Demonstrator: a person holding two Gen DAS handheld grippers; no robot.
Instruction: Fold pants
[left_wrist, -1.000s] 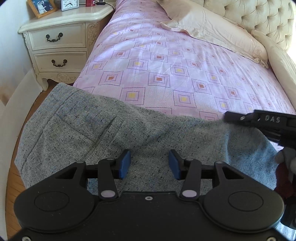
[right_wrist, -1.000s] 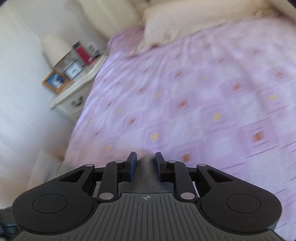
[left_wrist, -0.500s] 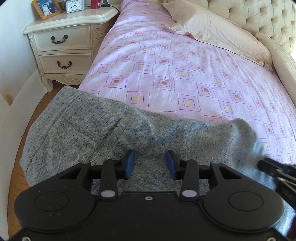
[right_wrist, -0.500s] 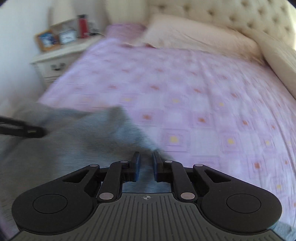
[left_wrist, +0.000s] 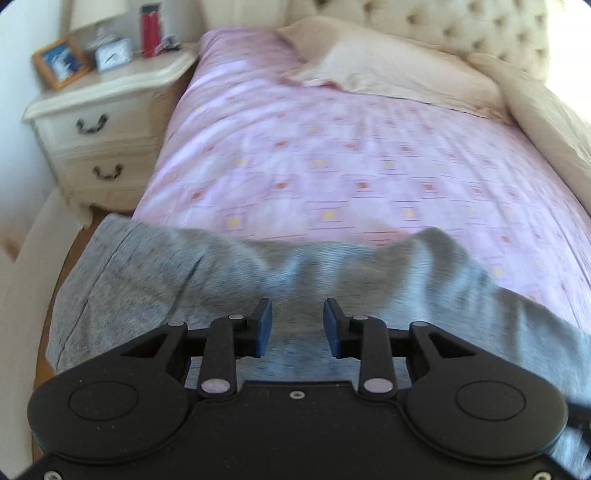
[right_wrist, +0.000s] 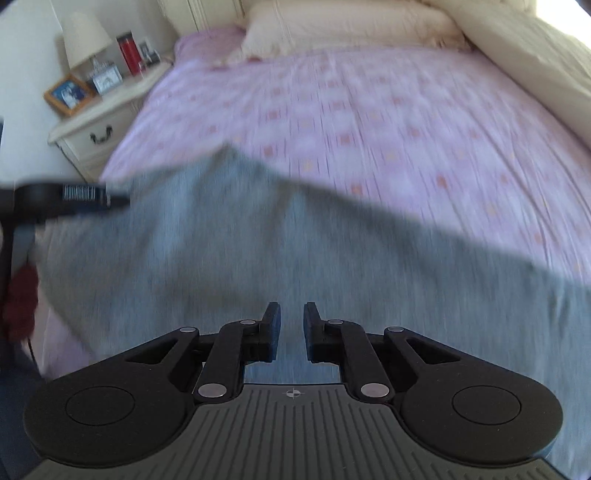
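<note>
Grey pants (left_wrist: 229, 280) lie spread across the near edge of the bed (left_wrist: 369, 166), one end draping over its left edge. Left tongs (left_wrist: 297, 326) have just been closing, part-open above the fabric, gripping nothing. Right tongs (right_wrist: 291, 330) show a narrow gap over the pants, jaws just eased apart, nothing clamped.

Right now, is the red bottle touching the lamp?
Apart. The right wrist view shows bare wall between the red bottle and the lamp on the nightstand.
</note>
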